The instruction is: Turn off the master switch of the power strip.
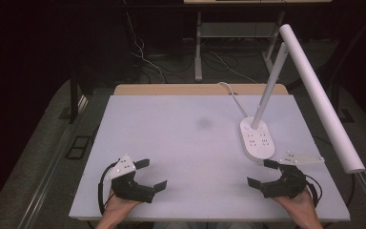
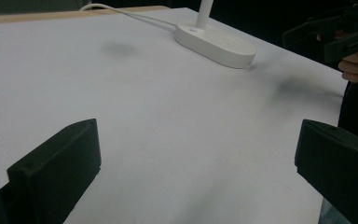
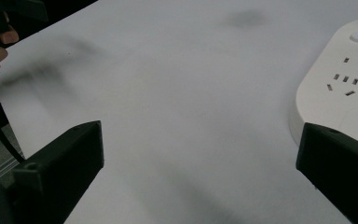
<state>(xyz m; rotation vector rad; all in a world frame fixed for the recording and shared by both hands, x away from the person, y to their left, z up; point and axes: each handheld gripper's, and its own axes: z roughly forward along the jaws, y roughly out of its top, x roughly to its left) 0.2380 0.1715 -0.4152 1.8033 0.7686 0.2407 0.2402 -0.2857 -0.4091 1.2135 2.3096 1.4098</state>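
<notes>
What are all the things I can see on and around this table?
Table: one, white top, middle of the high view.
Wooden edge: one, tan, along the table's far side.
Desk lamp: one, white; oval base with sockets and a small blue light, on the table's right side; its long tube head reaches over the right edge.
Lamp cord: one, white, running from the base over the far edge.
Cables: several, on the dark floor beyond the table.
Left gripper: one, black, near left, jaws apart, holding nothing.
Right gripper: one, black, near right beside the lamp base, jaws apart, holding nothing.

Dark room, white table [image 1: 181, 143], cables [image 1: 143, 57] on grey floor [image 1: 47, 143] behind
</notes>
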